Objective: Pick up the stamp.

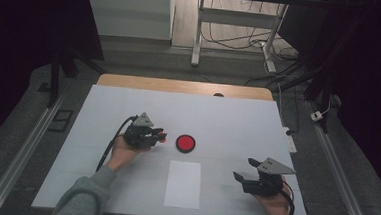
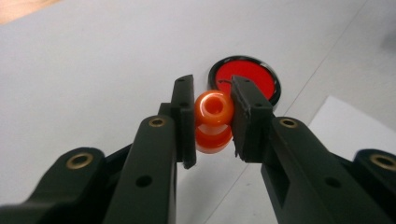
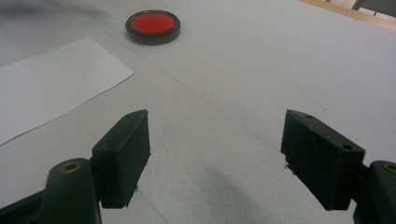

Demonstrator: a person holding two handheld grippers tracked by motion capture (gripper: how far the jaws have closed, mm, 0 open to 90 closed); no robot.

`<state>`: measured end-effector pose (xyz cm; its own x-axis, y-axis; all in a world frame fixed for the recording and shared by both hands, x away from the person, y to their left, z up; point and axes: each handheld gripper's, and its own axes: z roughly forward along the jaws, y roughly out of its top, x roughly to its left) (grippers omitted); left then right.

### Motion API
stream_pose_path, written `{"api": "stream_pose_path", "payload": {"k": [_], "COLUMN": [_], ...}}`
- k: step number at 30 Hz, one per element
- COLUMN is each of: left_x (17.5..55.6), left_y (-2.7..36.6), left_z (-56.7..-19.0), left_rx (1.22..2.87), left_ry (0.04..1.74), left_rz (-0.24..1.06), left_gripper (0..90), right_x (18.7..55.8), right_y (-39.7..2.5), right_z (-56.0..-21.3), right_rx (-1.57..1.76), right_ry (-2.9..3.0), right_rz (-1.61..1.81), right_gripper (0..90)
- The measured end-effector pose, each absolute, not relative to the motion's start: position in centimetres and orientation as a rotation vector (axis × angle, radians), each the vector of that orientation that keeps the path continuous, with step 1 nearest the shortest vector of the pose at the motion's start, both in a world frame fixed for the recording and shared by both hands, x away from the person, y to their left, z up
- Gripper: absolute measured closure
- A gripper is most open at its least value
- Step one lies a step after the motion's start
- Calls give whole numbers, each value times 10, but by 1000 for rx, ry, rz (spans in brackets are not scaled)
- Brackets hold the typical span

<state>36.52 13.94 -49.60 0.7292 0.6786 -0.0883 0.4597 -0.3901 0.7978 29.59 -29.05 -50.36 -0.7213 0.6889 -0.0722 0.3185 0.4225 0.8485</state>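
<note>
1. From the high view we see the left gripper (image 1: 160, 134) held above the white table (image 1: 238, 120), just left of the red disc (image 1: 185, 143), with a small orange thing at its tips.
2. The left gripper view tells us more: the jaws are pinching an orange ring piece (image 2: 213, 121), which looks like two glossy rings stacked, the upper one showing its hole. The pads press it from both sides.
3. In that same view the red disc (image 2: 245, 77), with its black rim, lies on the table just beyond the held piece, partly hidden by one jaw.
4. The right gripper (image 1: 244, 171) sits low at the near right of the table in the high view, well apart from the disc.
5. The right gripper view shows its jaws spread wide with bare table between them, which the high view only hints at.
6. A white sheet of paper (image 1: 183, 183) lies flat between the two grippers, near the front edge; in the right gripper view we see it (image 3: 51, 79) beside the disc (image 3: 152, 25), not touching.
</note>
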Motion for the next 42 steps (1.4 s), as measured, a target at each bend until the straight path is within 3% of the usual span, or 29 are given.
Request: {"api": "stream_pose_path", "payload": {"k": [15, 42], "left_x": [352, 332], "left_y": [154, 136], "left_z": [-473, -447], "left_rx": [1968, 1948], "left_ry": [823, 724], "left_rz": [296, 274], "left_gripper": [720, 720], "right_x": [299, 294], "right_y": [-289, -284], "right_z": [-505, -503], "right_rx": [867, 836], "right_ry": [2268, 2279], "right_rz": [1222, 1211], "right_gripper": [233, 233]}}
